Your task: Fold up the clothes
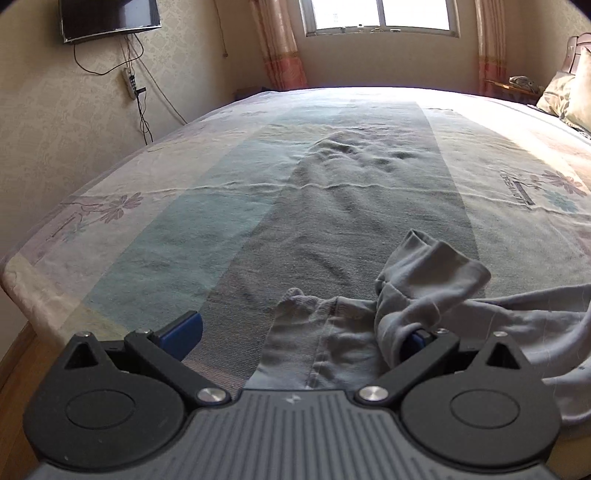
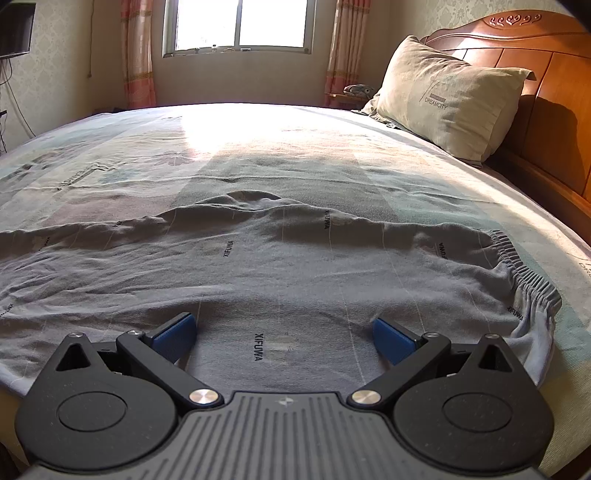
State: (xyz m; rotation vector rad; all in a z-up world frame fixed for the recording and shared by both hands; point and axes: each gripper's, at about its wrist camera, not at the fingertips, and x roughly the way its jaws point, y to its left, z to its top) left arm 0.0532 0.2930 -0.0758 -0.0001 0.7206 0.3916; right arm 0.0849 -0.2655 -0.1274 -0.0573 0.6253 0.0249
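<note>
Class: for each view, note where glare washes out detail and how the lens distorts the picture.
Left wrist view: the window blows out and the far bed glares white; its edge bows. Right wrist view: sunlight bleaches the sheet; the headboard curves.

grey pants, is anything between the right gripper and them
Nothing visible. The right gripper is open with the grey pants spread flat on the bed directly between and ahead of its fingers. The pillow sits far off by the headboard.
</note>
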